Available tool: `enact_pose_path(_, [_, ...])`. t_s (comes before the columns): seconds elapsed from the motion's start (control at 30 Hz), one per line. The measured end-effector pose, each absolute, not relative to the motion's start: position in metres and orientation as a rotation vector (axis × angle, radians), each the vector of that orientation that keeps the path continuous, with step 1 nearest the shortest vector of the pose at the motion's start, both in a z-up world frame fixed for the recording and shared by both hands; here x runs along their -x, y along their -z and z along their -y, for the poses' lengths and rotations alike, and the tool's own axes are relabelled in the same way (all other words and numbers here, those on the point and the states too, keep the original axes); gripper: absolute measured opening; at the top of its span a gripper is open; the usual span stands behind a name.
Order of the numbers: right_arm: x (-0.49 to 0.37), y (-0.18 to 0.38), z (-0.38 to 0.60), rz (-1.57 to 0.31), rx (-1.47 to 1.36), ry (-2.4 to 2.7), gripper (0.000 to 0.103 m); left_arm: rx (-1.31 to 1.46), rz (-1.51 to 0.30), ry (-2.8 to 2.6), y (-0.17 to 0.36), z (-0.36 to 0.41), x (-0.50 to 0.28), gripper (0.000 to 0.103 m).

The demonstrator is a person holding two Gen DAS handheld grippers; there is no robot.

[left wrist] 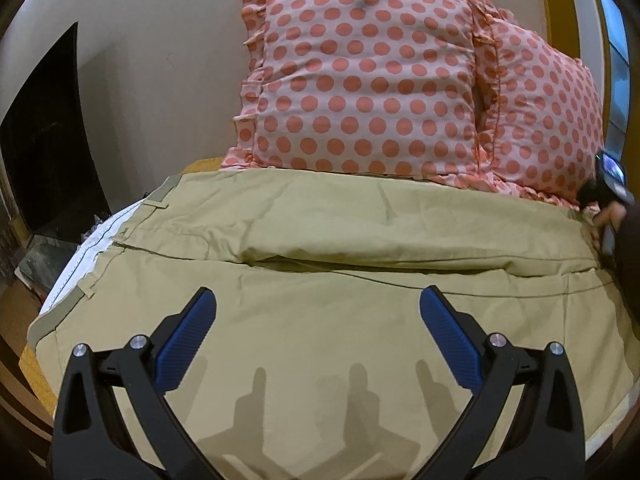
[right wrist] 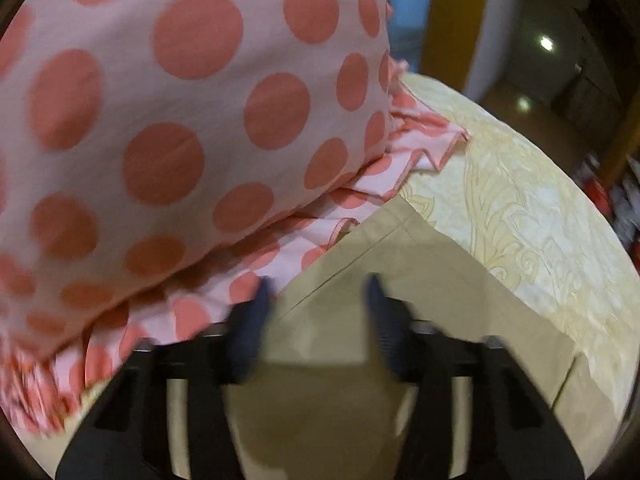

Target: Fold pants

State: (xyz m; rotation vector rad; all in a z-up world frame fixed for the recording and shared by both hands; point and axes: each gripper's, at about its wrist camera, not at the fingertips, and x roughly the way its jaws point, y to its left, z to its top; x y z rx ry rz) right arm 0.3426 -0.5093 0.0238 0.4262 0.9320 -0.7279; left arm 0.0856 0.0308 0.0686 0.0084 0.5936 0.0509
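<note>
Khaki pants (left wrist: pixel 320 280) lie spread across the bed, waistband at the left with its white lining showing, the two legs stacked and running right. My left gripper (left wrist: pixel 318 300) hangs open and empty just above the near leg. The right wrist view is blurred: my right gripper (right wrist: pixel 320 284) is open over the hem end of the pants (right wrist: pixel 360 280), beside the pillow frill. The right gripper and hand also show at the far right edge of the left wrist view (left wrist: pixel 612 208).
Two pink pillows with orange dots (left wrist: pixel 360 80) stand behind the pants; one (right wrist: pixel 160 120) crowds the right gripper's left side. A cream patterned bedsheet (right wrist: pixel 520 220) lies right of the hem. A dark screen (left wrist: pixel 44 140) stands left of the bed.
</note>
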Motion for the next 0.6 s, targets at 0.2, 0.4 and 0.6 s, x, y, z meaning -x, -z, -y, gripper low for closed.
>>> enact_pose_path(0.2, [-0.26,-0.035,0.543,-0.737,-0.733,0.46,0.004,0.118,-0.593,0.014,-0.078,-0.055,-0.088,0.101])
enact_pose_path(0.4, [-0.111,-0.068,0.539,-0.477,-0.956,0.187,0.003,0.223,-0.509,0.042,-0.104,-0.084,-0.091,0.101])
enact_pose_path(0.6, [-0.021,-0.032,0.527,-0.503,-1.055,0.292,0.003,0.262,-0.532,0.117,-0.112,-0.091,-0.131,0.101])
